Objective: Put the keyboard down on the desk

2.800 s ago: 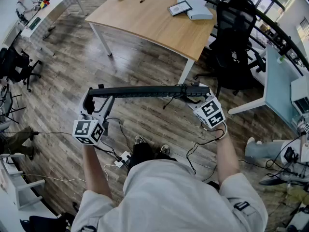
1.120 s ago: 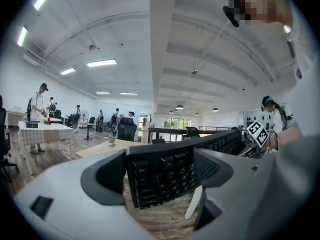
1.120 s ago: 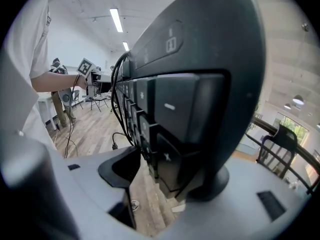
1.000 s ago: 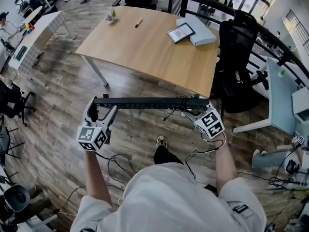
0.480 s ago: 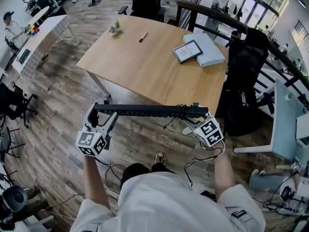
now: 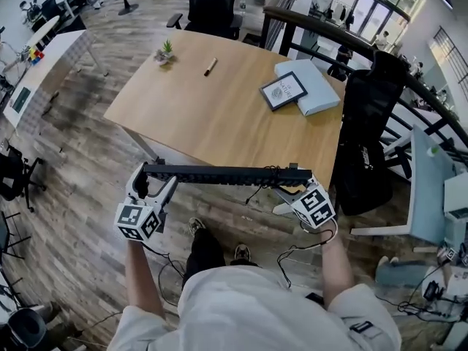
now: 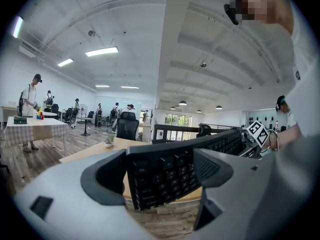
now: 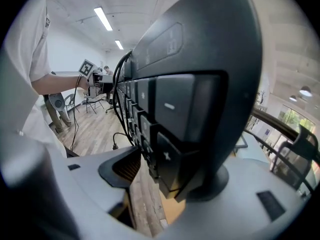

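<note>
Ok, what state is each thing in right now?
keyboard, held in the air by both ends, not yet on the desk
left tool, shut on keyboard
right tool, shut on keyboard
keyboard cable, hanging loose
pen, lying on desk
potted plant, upright on desk

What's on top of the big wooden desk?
On the desk sit a little potted plant, a pen, and a dark-framed tablet overlapping a pale flat box. The keyboard is held in front, not on it, and hides a bit of the near edge.
</note>
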